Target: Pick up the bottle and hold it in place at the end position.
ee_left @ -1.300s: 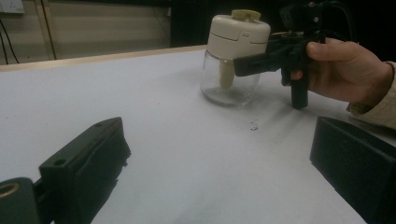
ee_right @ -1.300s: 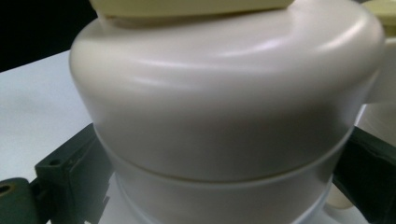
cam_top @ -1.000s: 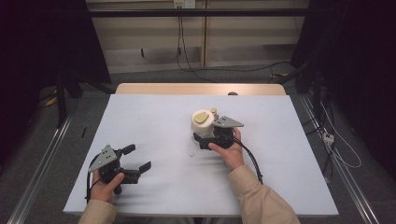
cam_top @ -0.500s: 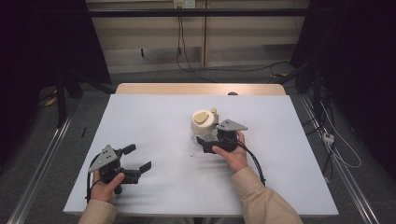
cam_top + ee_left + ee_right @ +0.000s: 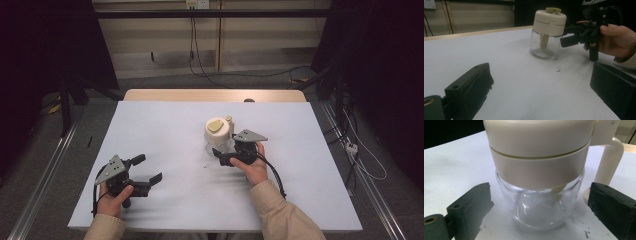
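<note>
A clear glass jar [image 5: 540, 207] with a cream plastic lid [image 5: 539, 150] is seen standing upright on the white table [image 5: 165, 130], directly ahead of the right gripper [image 5: 223, 153]. Its jaws are spread wide, one to each side of the glass, neither touching it. The left gripper [image 5: 149, 170], also spread and holding nothing, is held well apart, the jar far ahead of it.
</note>
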Available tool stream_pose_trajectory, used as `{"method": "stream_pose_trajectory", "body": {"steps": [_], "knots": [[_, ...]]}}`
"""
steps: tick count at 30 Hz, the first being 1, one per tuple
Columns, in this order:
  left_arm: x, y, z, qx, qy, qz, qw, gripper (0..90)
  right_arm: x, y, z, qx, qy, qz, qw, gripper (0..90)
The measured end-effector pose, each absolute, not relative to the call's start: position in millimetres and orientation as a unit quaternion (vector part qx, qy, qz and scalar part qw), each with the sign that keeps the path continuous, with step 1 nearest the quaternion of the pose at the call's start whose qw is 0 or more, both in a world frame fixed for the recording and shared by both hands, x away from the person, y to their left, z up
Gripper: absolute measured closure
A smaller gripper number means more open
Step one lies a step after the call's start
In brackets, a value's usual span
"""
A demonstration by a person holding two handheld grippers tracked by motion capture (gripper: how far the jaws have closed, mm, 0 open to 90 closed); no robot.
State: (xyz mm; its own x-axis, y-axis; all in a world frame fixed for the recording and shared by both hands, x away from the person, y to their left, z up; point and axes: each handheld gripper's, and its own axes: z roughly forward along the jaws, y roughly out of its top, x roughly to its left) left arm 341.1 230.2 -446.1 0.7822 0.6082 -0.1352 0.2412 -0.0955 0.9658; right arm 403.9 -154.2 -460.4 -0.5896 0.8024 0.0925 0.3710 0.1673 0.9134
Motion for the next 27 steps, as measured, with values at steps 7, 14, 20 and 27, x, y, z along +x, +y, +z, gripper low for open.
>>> {"method": "stream_pose_trajectory", "body": {"steps": [7, 14, 20, 27], "knots": [[341, 230, -447, 0.725, 0.294, 0.151, 0.605, 3.1, 407, -154, -461, 0.399, 0.727, 0.513, 0.22, 6.5], [342, 228, -448, 0.726, 0.296, 0.149, 0.602, 3.1, 416, -148, -459, 0.394, 0.723, 0.521, 0.226, 5.0], [346, 225, -447, 0.725, 0.309, 0.139, 0.599, 3.0, 419, -142, -458, 0.391, 0.721, 0.525, 0.23, 5.7], [352, 210, -436, 0.731, 0.317, 0.14, 0.588, 3.6, 419, -143, -459, 0.389, 0.722, 0.525, 0.228, 5.8]]}}
